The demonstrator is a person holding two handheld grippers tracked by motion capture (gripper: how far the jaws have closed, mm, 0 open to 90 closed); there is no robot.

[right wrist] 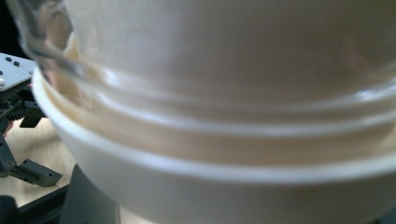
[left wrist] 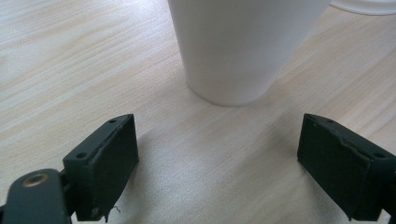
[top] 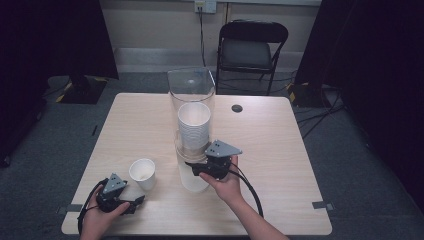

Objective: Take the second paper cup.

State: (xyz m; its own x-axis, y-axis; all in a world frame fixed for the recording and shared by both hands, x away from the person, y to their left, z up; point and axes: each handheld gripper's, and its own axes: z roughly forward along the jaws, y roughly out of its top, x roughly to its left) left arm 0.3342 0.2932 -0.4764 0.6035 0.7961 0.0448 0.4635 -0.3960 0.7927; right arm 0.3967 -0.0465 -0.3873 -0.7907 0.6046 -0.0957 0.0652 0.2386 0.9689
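Pulling cups: work looked like taking white cups off a stack and setting them out on the table (top: 280, 145).
Right gripper (top: 200, 169): sat at the base of the clear tube (top: 191, 92), at the lowest cup (top: 194, 179) hanging below it — in the right gripper view that cup's rim (right wrist: 196, 163) sat right against the camera, tube wall above it.
Right jaws: hidden behind the cup, so I could not tell if they were clamped on it or just beside it.
Cup stack (top: 193, 127): stood nested inside the tube, mouths up — tube kept the stack upright so one cup could come off the bottom at a time, I'd judge.
Left gripper (top: 141, 199): rested low at the near left of the table, pointed at the single cup (top: 143, 173).
Left jaws: wide apart, nothing between them; single cup stood upright just ahead of the pads (left wrist: 108, 163), not touching.
Single cup: on the table left of the tube, well apart from it — likely parked there to keep the tube's base free.
Left hand's role: probably waiting to steady or shift that cup.
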